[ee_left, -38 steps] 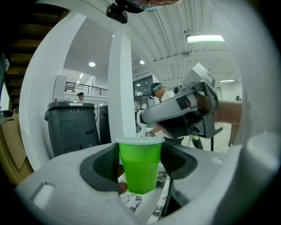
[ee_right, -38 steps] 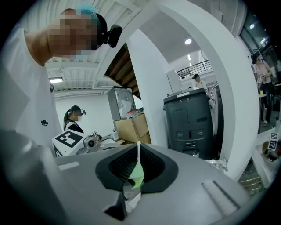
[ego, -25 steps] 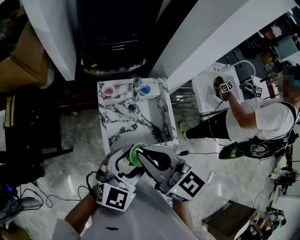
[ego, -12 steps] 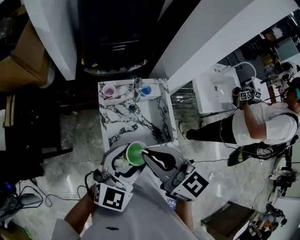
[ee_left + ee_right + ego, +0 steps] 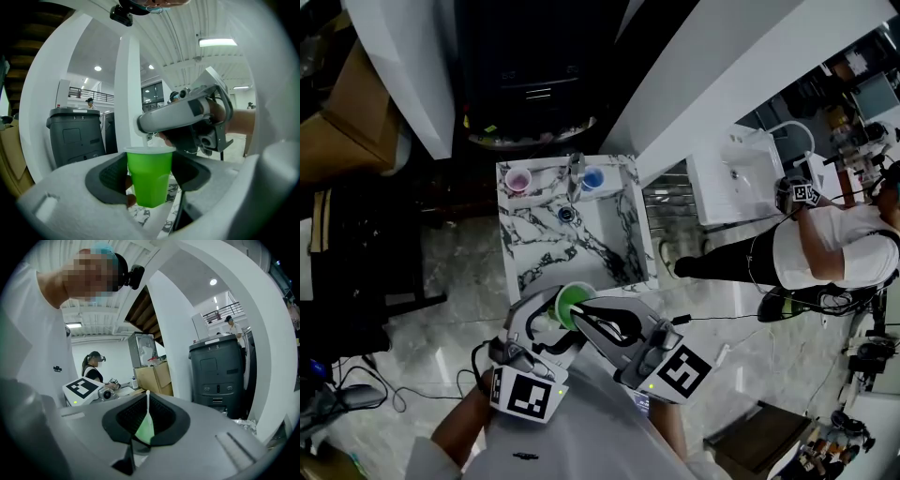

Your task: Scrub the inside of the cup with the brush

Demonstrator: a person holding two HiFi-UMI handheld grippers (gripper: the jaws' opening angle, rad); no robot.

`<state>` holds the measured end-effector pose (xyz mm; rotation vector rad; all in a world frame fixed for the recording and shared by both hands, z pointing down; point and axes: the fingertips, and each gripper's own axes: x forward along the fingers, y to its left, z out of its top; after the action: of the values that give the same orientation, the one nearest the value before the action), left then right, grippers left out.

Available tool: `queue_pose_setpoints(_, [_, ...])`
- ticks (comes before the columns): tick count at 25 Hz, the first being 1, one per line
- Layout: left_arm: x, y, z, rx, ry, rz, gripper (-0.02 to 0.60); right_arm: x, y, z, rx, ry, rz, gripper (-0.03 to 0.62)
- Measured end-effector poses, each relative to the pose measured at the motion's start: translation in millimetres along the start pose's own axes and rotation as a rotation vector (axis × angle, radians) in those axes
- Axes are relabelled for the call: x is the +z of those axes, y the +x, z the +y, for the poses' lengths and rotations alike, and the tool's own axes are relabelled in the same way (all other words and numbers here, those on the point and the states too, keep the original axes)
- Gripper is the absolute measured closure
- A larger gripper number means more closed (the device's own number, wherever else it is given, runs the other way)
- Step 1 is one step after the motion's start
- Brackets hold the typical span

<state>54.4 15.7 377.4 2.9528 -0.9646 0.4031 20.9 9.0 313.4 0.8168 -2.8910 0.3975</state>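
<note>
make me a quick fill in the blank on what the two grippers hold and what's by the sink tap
The cup held upright in the left gripper's jaws is ____.
The right gripper's jaws are shut on the brush's thin ____ handle.
On the marble sink, the small cup at the head view's left of the tap is ____.
Missing words: green; white; pink.

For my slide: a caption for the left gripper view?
Left hand-held gripper grips an upright green cup; the right hand-held gripper holds a brush at its rim.
</note>
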Motion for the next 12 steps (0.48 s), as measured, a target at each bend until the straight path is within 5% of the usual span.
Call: queue_pose_setpoints(12, [3, 1, -2, -0.012, 0.006, -0.004, 0.282, 4, -25, -32, -0.106, -0.036, -0.002, 0.571])
